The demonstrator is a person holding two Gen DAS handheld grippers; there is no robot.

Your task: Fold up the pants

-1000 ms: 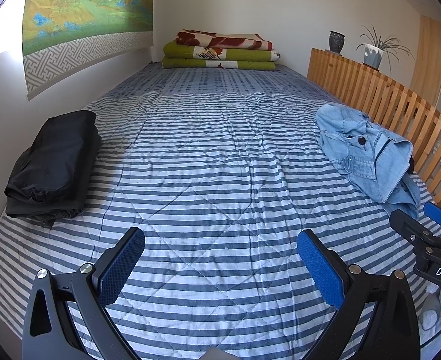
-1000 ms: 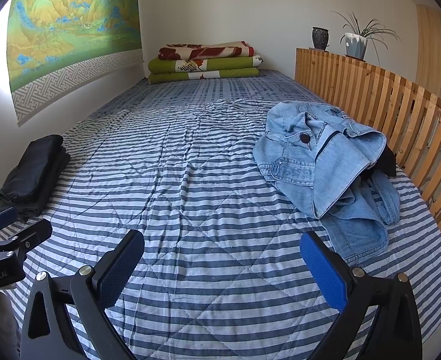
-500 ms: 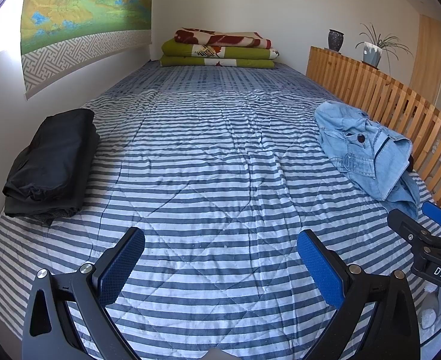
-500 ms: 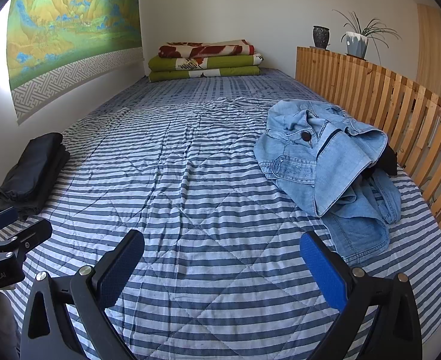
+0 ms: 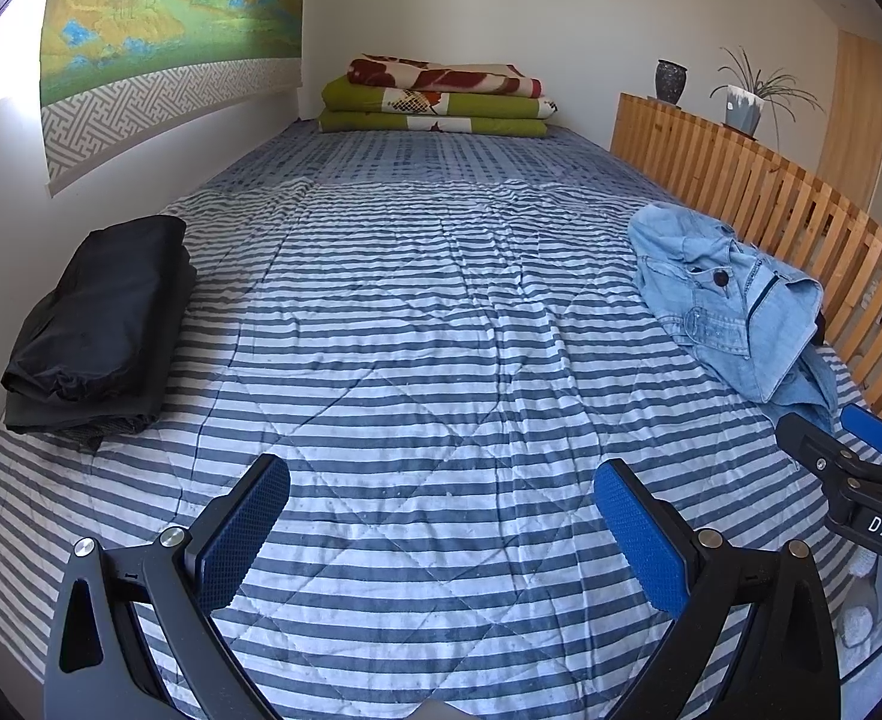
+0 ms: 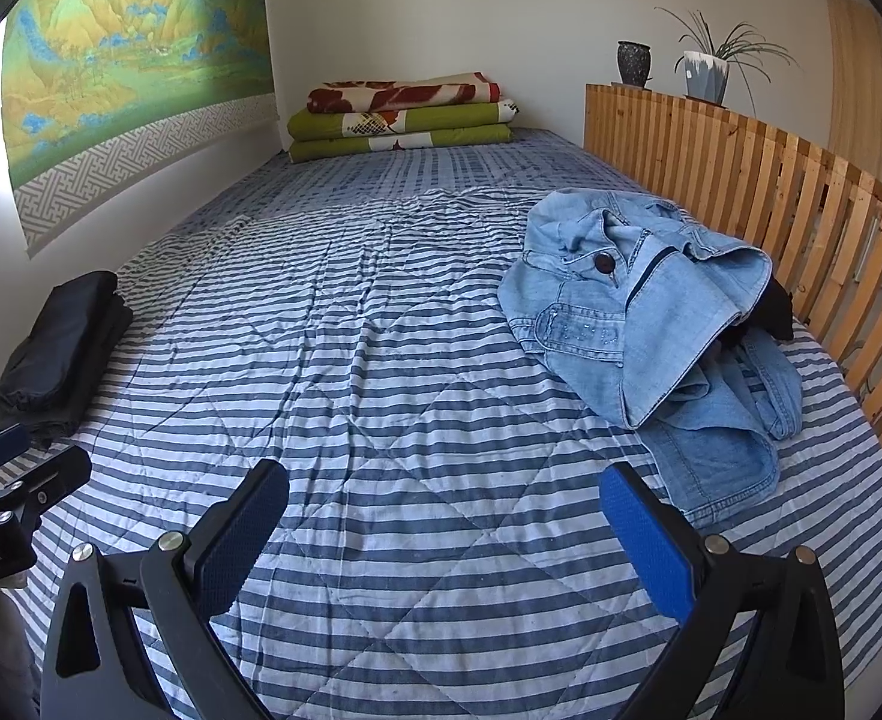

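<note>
Light-blue denim jeans (image 6: 651, 324) are lying crumpled on the bed's right side, just beside the slatted wooden rail (image 6: 801, 192); waistband and dark button are facing up, legs bunched toward the near edge. From the right gripper (image 6: 444, 531) they're sitting fwd and to the right, near; from the left gripper (image 5: 441, 525) they're fwd and far right, well apart. So the right hand is the nearer one for a first grab, I'd judge. Long axis is hard to call while they're wadded; the heap is roughly running near-to-far along the rail.

Both grippers are hovering over the bedspread w/ jaws spread wide, gripping nothing. Each one is peeking into the other cam's edge.

Surface: striped quilted bedspread (image 5: 429, 312), blue/white, soft and wrinkled, w/ lots of bare room in the middle for spreading the jeans flat. A folded black garment (image 5: 99, 324) is sitting at the left by the wall. Folded blankets (image 5: 435, 99) are stacked at the far end. A landscape wall hanging (image 5: 171, 30) is covering the left wall; a dark vase (image 6: 633, 63) and a potted plant (image 6: 708, 69) are standing on top of the rail.
</note>
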